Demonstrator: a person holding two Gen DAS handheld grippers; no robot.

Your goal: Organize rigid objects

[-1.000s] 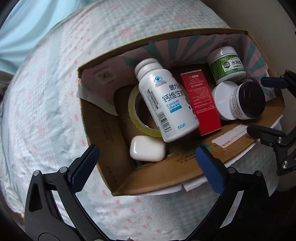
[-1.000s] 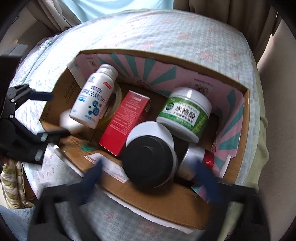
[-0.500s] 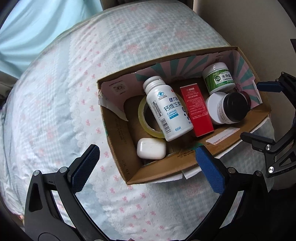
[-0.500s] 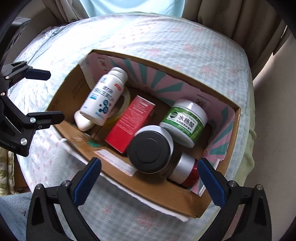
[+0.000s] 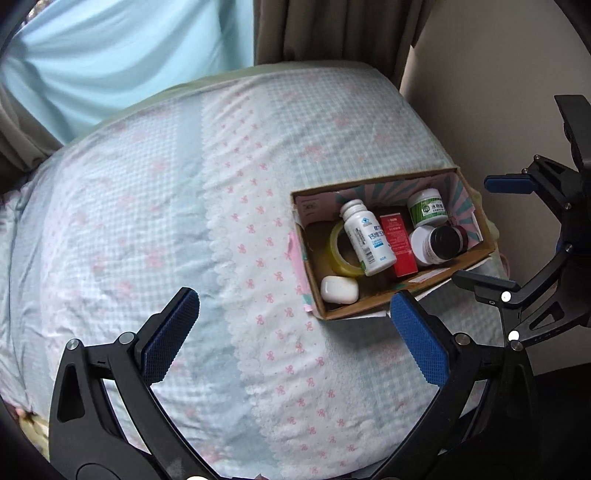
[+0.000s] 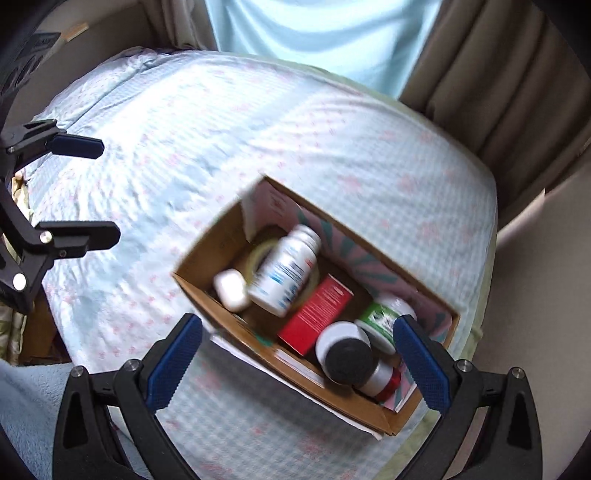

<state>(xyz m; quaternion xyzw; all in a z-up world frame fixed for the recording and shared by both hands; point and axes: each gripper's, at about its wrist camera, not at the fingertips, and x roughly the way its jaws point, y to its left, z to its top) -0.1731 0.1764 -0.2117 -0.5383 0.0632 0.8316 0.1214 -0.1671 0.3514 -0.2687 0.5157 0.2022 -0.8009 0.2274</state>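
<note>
A cardboard box (image 5: 408, 299) (image 6: 207, 299) sits on the bed near its right edge. In it lie a white pill bottle (image 5: 365, 238) (image 6: 284, 271), a red carton (image 5: 399, 240) (image 6: 314, 321), a green-labelled jar (image 5: 426, 208) (image 6: 384, 317), a black-lidded jar (image 5: 441, 243) (image 6: 347, 356), a tape roll (image 5: 341, 254) (image 6: 258, 254) and a white soap-like case (image 5: 339, 290) (image 6: 231, 288). My left gripper (image 5: 295, 339) is open and empty, high above the bed left of the box. My right gripper (image 6: 295, 358) is open and empty above the box's near side.
The bed cover (image 5: 147, 206) is pale blue check with pink bows. Curtains (image 5: 332, 33) hang behind the bed. A beige wall (image 5: 498, 74) runs along the right. The other gripper shows at each view's edge.
Both grippers have pulled up and back from the box, so it looks much smaller. Both stay open and empty. The box's contents have not moved.
</note>
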